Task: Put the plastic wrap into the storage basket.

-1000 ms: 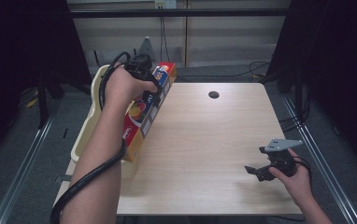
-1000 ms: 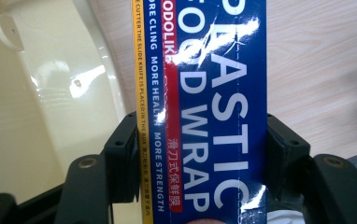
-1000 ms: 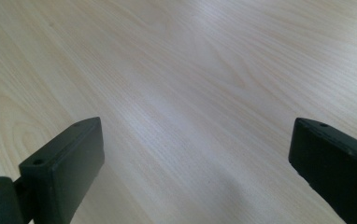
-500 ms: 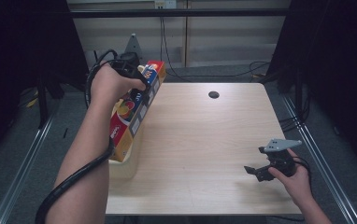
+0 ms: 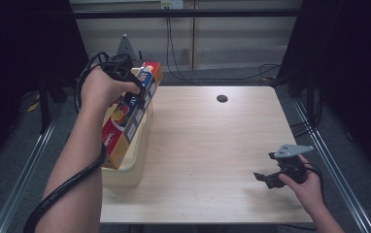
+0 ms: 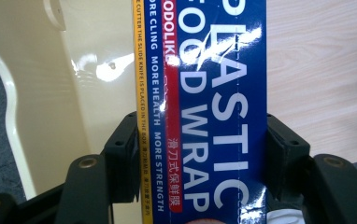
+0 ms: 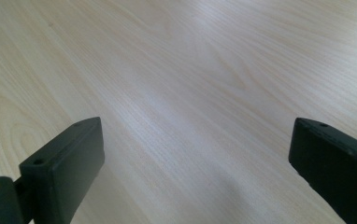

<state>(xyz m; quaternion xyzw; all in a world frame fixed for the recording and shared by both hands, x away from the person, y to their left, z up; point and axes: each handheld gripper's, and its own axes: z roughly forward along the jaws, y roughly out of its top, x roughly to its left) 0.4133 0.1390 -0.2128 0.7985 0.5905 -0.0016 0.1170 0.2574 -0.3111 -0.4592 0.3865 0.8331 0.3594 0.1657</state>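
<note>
A long plastic wrap box (image 5: 131, 114), blue with red and yellow print, hangs slanted over a cream bin (image 5: 125, 175) at the table's left edge. Its low end dips toward the bin's inside. My left gripper (image 5: 127, 81) is shut on the box near its far end. In the left gripper view the two black jaws press on both sides of the box (image 6: 214, 93), with my left gripper (image 6: 200, 154) over the bin's glossy wall (image 6: 74, 70). My right gripper (image 5: 266, 178) rests low near the table's front right, open. Between the spread jaws of my right gripper (image 7: 195, 154) lies bare wood.
The light wooden table (image 5: 212, 145) has a round dark hole (image 5: 222, 98) near its far edge. Cables hang and lie on the floor behind the table. Metal rails run along the floor on both sides.
My left hand has carried the box to the left, so it now hangs further over the bin. The right hand and its gripper have stayed where they were.
</note>
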